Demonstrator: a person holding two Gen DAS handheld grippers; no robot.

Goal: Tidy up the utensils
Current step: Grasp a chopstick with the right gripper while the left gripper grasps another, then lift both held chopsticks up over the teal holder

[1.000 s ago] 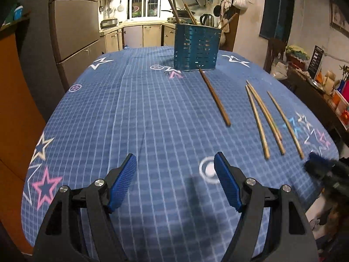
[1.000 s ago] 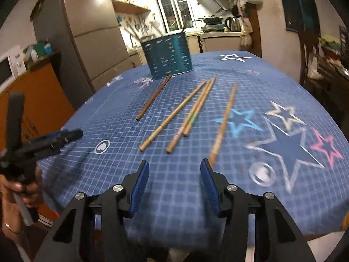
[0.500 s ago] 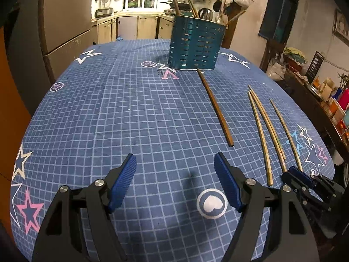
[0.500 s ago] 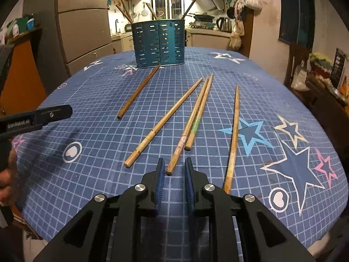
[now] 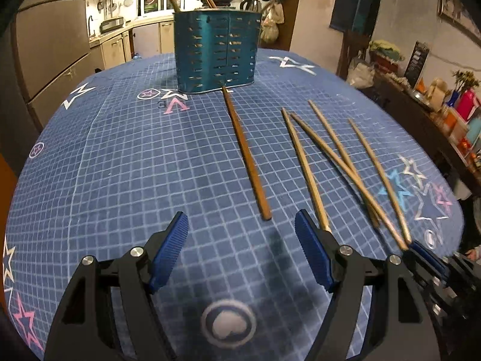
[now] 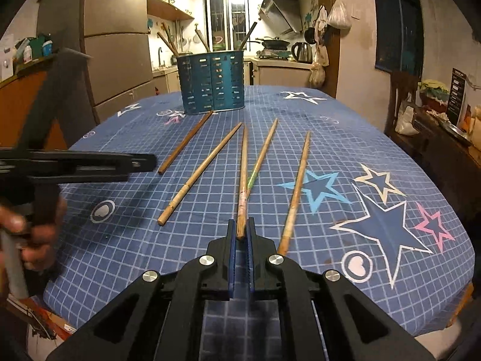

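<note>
right gripper (image 6: 240, 236): jaws have just been closing, now clamped on the near end of the middle chopstick (image 6: 243, 177)
left gripper (image 5: 242, 251): jaws apart, nothing between them, above the tablecloth (image 5: 126, 162)
held stick axis: runs straight away from the right gripper toward the holder (image 6: 212, 82); far tip lies over a neighbouring stick
dark chopstick (image 5: 246, 153): ahead of the left gripper, slightly right of centre; near end just short of the gap, far end touching the holder base
loose sticks: three more pale ones flat on the cloth, around the held one
nearer hand: left for the dark stick, right for the pale ones
next, my read: lift the held stick near end first, swing to vertical over the holder
</note>
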